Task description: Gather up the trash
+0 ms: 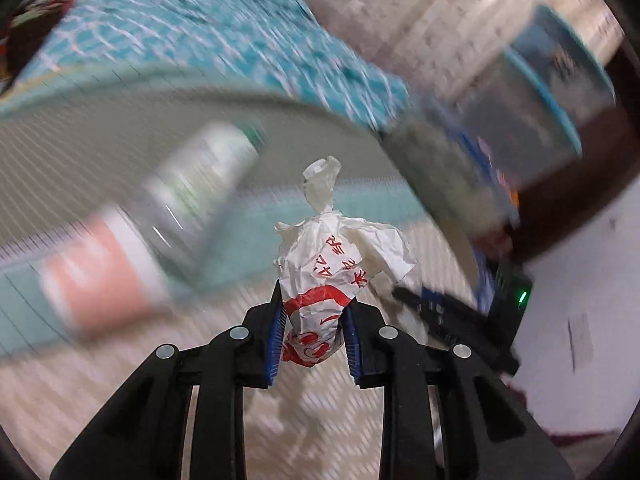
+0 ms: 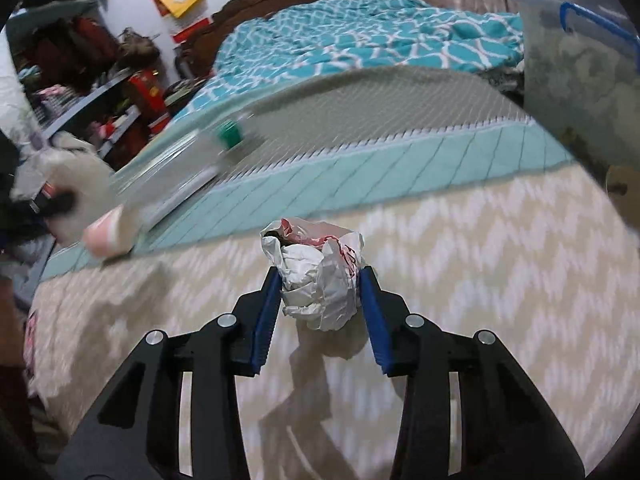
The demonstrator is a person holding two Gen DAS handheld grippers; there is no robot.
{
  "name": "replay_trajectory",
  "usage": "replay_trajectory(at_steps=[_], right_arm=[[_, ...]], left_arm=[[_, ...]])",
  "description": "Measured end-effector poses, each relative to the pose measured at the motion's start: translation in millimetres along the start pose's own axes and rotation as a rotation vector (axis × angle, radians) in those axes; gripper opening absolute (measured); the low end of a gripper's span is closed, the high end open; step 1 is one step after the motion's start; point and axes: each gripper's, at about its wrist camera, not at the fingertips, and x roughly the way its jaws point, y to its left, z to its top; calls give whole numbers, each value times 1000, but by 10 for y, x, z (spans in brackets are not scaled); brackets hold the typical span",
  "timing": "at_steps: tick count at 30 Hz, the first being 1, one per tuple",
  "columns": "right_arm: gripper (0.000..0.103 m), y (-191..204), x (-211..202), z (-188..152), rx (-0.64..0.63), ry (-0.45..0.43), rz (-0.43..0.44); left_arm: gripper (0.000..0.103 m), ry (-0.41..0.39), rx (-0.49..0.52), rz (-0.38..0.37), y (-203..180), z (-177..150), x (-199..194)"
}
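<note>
My left gripper [image 1: 314, 300] is shut on a crumpled white paper wrapper with red print [image 1: 332, 248], which sticks up from between the blue pads. In the right wrist view my right gripper [image 2: 320, 276] is shut on a second crumpled white and red wrapper [image 2: 316, 256], held just above the beige zigzag bed sheet [image 2: 480, 260]. A clear plastic bottle with a green cap and a pink label [image 2: 180, 168] lies blurred on the bed to the left, and the same bottle [image 1: 192, 200] shows left of my left gripper.
A translucent bin with a blue rim [image 2: 580, 80] stands at the right of the bed; the bin [image 1: 552, 92] is at upper right in the left view. A teal patterned quilt [image 2: 360, 40] covers the far bed. Cluttered shelves [image 2: 80, 80] stand at left.
</note>
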Motion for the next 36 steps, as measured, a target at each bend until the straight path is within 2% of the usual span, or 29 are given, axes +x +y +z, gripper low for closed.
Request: replay_trajectory(at_steps=[2, 5, 10, 13, 14, 15, 16, 17, 23, 36], right_arm=[[42, 48, -138, -192, -1, 0, 16], [42, 114, -321, -453, -4, -7, 25], [43, 263, -539, -800, -28, -24, 33], [48, 341, -602, -917, -44, -28, 42], [53, 367, -612, -939, -51, -33, 35], [56, 387, -620, -956, -56, -37, 31], [65, 404, -631, -962, -58, -42, 32], [69, 419, -649, -969, -58, -49, 36], [78, 488, -677, -992, -85, -67, 8], [80, 429, -571, -946, -62, -50, 2]], left_arm=[[24, 53, 36, 28, -185, -242, 222], [24, 104, 50, 33, -354, -499, 440], [27, 102, 96, 125, -536, -788, 514], [32, 94, 93, 164, -543, -874, 508], [38, 85, 94, 180, -539, -881, 504], [51, 80, 95, 197, -477, -930, 427], [59, 72, 91, 220, -461, -947, 395], [67, 59, 86, 230, -461, -967, 344], [70, 36, 92, 241, -450, -1008, 201], [71, 66, 87, 255, -453, -1021, 329]])
